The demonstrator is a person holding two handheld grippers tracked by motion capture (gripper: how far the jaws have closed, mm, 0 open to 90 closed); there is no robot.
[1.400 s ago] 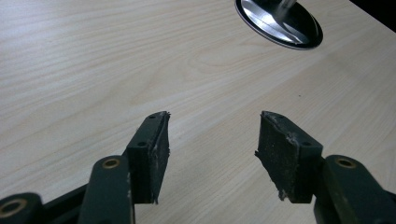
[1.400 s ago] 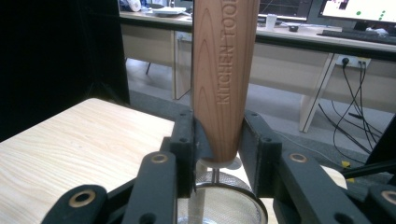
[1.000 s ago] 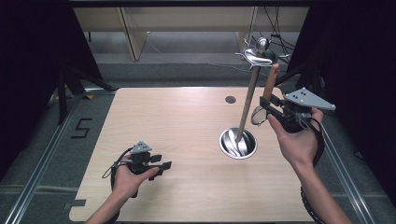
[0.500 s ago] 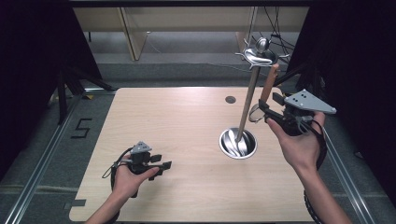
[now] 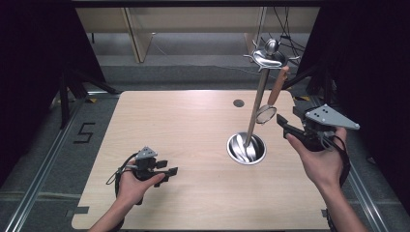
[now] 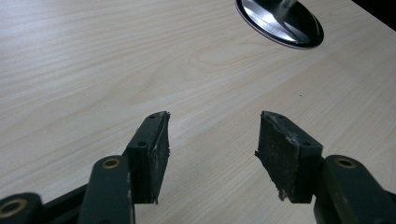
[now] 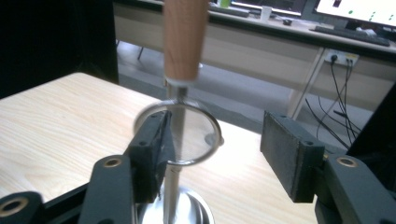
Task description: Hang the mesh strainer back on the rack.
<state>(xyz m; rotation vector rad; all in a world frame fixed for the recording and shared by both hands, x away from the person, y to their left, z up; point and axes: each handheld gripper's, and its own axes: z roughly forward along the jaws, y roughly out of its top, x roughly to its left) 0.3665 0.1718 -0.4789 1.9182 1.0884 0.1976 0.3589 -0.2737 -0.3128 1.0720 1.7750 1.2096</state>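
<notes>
**Strainer hanging on the rack, right gripper parked right by it**

So the metal utensil stand (image 5: 255,108) sits toward 3 o'clock on the wooden table (image 5: 183,130), with a round shiny base (image 5: 246,148) like a shallow dish. The pole rises out of it, and the bright shapes inside the dish look like reflections; I can't tell if anything actually lies in it. A small mesh strainer (image 5: 266,114) with a wooden handle (image 5: 277,87) hangs from the hook crown at the top, hoop end down, beside the pole.

The right gripper (image 5: 290,132) is held up at the 3 o'clock edge, just off the strainer. From the right gripper view its jaws are spread wide with nothing between them, the hoop (image 7: 180,133) hanging ahead, closer to the left jaw. The left gripper (image 5: 167,171) rests low at about 7 o'clock, jaws likewise wide apart and empty over bare wood, well apart from the stand.

What could go wrong, my guess:
- The strainer hangs free, so a nudge from a jaw would set it swinging and the grab misses.
- Pinching the thin wire rim instead of the handle could let it twist or slip.
- Pulling sideways rather than lifting off the hook could tip the tall, narrow stand.
- The left one is too far away to steady anything.
</notes>
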